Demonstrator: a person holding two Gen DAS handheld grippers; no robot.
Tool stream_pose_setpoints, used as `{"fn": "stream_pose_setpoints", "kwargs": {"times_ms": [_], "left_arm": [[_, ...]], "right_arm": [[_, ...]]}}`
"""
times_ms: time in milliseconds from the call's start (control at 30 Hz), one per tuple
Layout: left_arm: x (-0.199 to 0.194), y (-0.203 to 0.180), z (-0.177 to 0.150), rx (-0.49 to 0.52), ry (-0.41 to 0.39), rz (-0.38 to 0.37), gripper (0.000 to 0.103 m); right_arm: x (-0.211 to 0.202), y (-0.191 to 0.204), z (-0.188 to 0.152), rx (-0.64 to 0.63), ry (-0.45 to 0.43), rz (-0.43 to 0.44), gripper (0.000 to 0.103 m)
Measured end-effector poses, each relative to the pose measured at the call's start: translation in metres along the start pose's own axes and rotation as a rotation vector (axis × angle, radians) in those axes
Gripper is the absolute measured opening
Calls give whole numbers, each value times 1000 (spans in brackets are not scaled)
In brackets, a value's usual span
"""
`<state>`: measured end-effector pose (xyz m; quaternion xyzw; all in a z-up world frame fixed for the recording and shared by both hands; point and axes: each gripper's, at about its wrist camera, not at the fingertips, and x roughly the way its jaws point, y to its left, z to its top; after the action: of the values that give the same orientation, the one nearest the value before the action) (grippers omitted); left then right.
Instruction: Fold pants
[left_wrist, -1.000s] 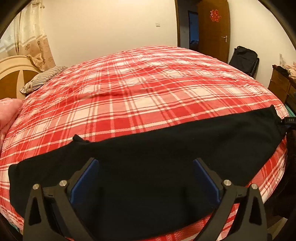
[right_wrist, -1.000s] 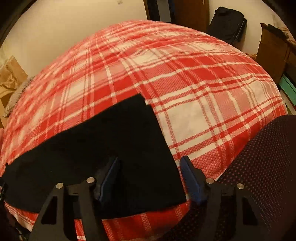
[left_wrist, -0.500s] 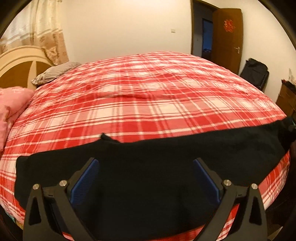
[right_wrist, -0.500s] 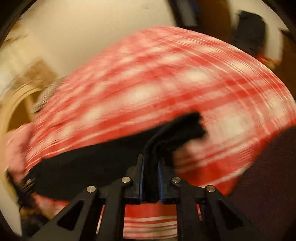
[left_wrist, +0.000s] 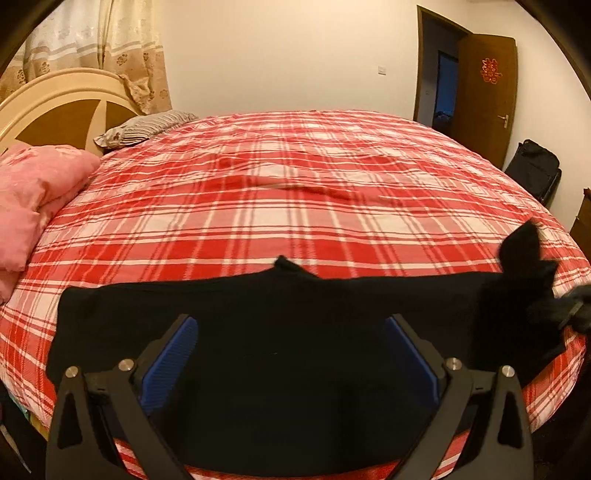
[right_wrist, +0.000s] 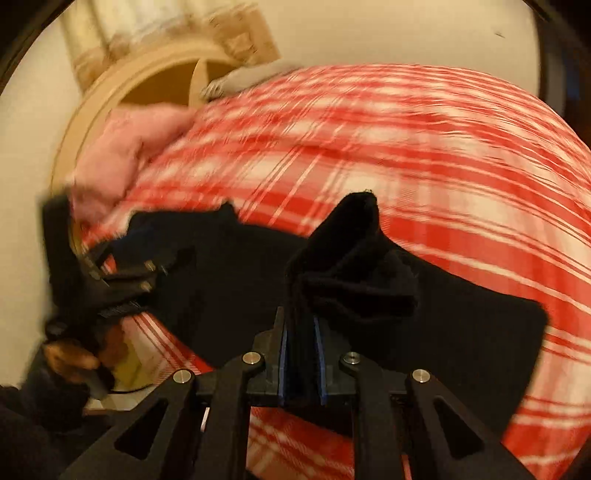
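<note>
Pants (left_wrist: 295, 314): black, laid lengthwise along near edge of bed, flat except right end.
Right end: bunched fabric lifted off bedspread, peak stands up.
Right gripper (right_wrist: 301, 363): jaws narrow, clamped on raised pants end; view blurred.
Left gripper (left_wrist: 291, 354): jaws wide, over pants mid-section, nothing between blue pads (left_wrist: 170, 362); contact w/ cloth can't tell.
Bedspread (left_wrist: 295, 192): red/white plaid.
Far left: pink quilt (left_wrist: 33, 192), striped pillow (left_wrist: 147, 125), arched headboard (left_wrist: 55, 107).
Far right: brown door (left_wrist: 484, 92), black bag (left_wrist: 533, 166).
</note>
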<state>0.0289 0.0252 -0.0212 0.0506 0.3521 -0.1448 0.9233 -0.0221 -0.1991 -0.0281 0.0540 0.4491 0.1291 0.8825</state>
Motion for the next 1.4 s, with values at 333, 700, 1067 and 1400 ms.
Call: {"fn": "stream_pose_setpoints", "kwargs": {"times_ms": [333, 700, 1067, 1400], "left_arm": [[10, 11, -5, -10, 29, 11, 103], [6, -45, 11, 94, -8, -116, 103], [60, -104, 12, 120, 112, 53, 103], [40, -75, 10, 72, 69, 16, 103]], "right_arm": [[16, 18, -26, 4, -72, 271, 67], [-58, -120, -45, 375, -285, -153, 9], [-18, -155, -46, 441, -267, -236, 9], [-37, -60, -40, 190, -325, -98, 9]]}}
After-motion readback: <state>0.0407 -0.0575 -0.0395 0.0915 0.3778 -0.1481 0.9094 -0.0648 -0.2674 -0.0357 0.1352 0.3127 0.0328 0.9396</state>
